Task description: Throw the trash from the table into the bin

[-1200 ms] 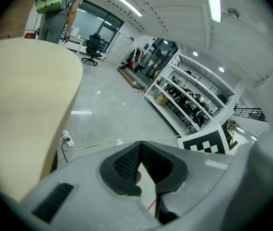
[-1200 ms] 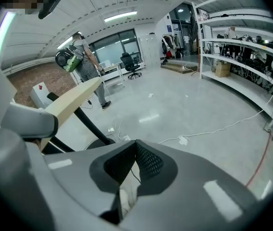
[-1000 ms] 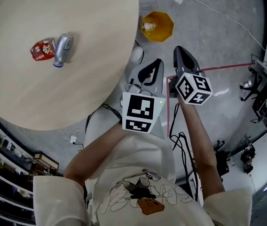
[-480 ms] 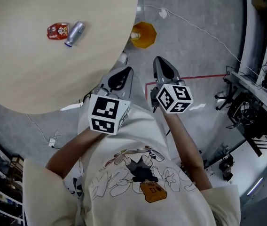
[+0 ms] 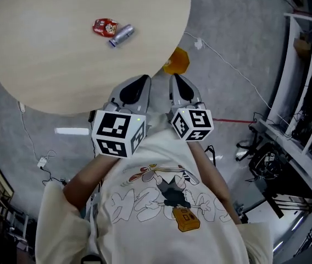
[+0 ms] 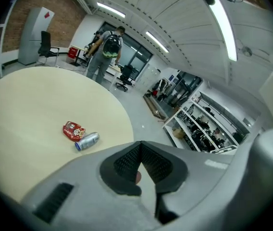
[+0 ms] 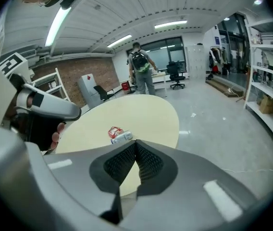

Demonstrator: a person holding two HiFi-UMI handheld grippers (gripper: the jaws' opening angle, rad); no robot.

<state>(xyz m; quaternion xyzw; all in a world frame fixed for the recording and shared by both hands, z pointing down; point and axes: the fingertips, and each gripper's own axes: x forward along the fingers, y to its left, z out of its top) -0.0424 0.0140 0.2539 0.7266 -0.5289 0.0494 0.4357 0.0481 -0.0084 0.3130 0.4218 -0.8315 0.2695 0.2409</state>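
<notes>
- Round table [image 5: 46, 76]: red wrapper [image 5: 105, 26] and silver can [image 5: 121, 34] lying far side, not yet collected.
- Yellow bin [image 5: 178, 62]: floor, right of table.
- My left gripper [image 6: 139, 146] and right gripper [image 7: 135, 143]: closed, empty.

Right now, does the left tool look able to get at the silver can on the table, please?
Probably yes: only bare table lies between the left tool and the silver can, with a red packet beside it; the shut jaws must open first.

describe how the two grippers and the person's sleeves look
The left gripper and right gripper are light grey tapering shells with black textured pads. Each carries a white cube with black square markers. The person wears a cream short-sleeved t-shirt with a cartoon print.
</notes>
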